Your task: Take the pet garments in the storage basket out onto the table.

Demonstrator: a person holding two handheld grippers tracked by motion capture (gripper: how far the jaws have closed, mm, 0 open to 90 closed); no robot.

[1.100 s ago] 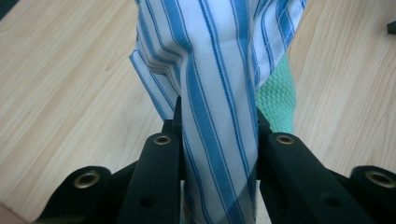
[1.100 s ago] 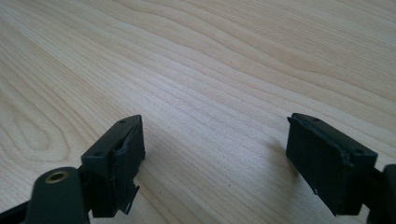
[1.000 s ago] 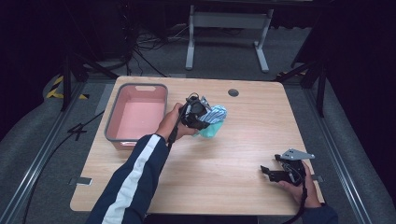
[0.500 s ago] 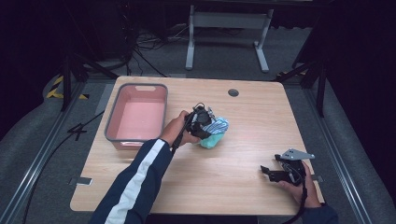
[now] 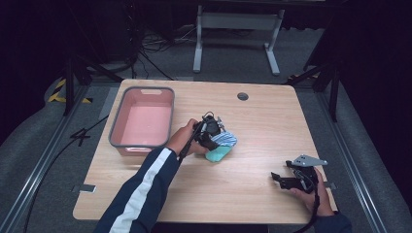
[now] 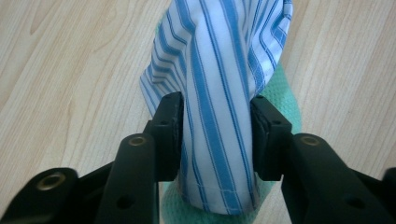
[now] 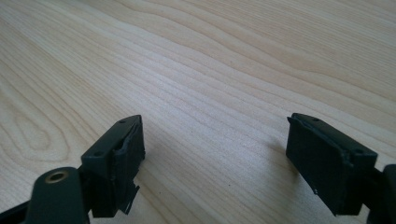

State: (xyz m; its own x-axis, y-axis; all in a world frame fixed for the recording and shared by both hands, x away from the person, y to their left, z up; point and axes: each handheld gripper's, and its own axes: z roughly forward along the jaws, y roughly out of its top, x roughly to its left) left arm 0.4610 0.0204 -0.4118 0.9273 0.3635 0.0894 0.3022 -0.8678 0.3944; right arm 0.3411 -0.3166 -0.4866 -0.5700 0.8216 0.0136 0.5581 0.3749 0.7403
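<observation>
The blue-and-white striped cotton cloth lies bunched on a green knitted cloth near the middle of the wooden table, its long axis running straight away between the jaws in the left gripper view. The left gripper has just been opening, the striped cloth between its pads and touching both. The right gripper rests spread wide near the table's right front corner

Bin left of stacked cloths — apparently mid-table.
</observation>
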